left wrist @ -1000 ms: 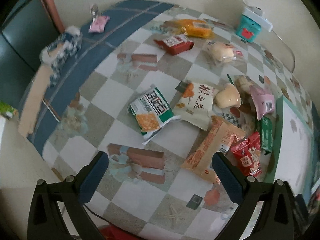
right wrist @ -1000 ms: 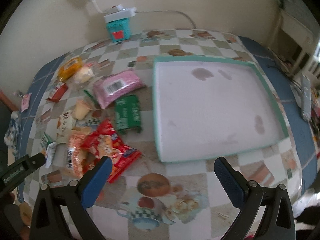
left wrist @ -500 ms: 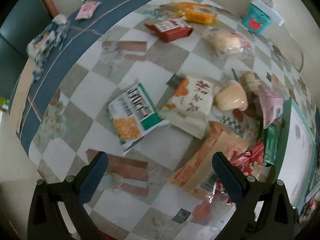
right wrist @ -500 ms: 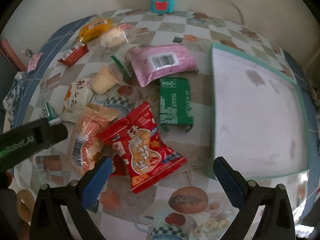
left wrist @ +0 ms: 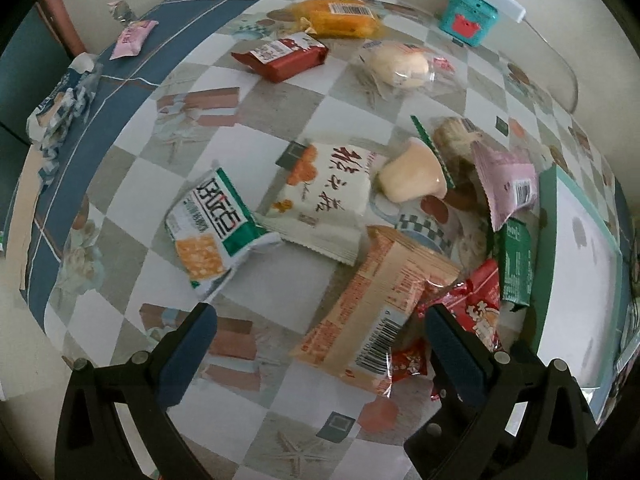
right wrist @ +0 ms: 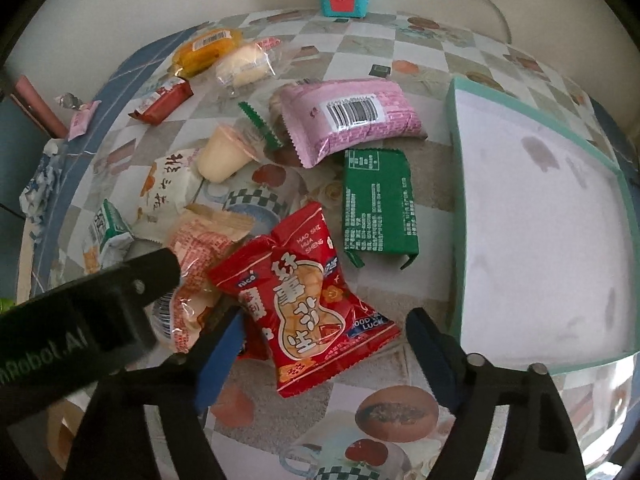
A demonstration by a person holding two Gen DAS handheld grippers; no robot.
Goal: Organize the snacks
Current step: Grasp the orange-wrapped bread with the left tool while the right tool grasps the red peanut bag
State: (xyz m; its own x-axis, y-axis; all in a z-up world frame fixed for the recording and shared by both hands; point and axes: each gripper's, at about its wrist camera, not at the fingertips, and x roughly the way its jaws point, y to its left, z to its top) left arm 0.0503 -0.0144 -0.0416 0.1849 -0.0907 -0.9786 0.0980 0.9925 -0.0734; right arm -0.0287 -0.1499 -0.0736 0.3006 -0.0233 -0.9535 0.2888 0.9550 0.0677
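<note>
About eleven snack packs on the checked table [right wrist: 408, 40], one tray [right wrist: 456, 200] on the right, left gripper [left wrist: 320, 320] and right gripper [right wrist: 322, 334] both wide open holding nothing, now closer over the red peanut bag [right wrist: 308, 296], orange pack [left wrist: 372, 300] beside it.

Glossy plastic red pkt [right wrist: 304, 300], matt tray [right wrist: 540, 220]

Your left wrist view looks down from close above the table's left part, facing the green-rimmed tray [left wrist: 546, 240] at its right edge. Your right wrist view sits just left of that tray [right wrist: 456, 200], aimed toward the wall. Both share the red peanut packet [left wrist: 480, 304] [right wrist: 308, 296] beside the tray, probably the nearest common item.
</note>
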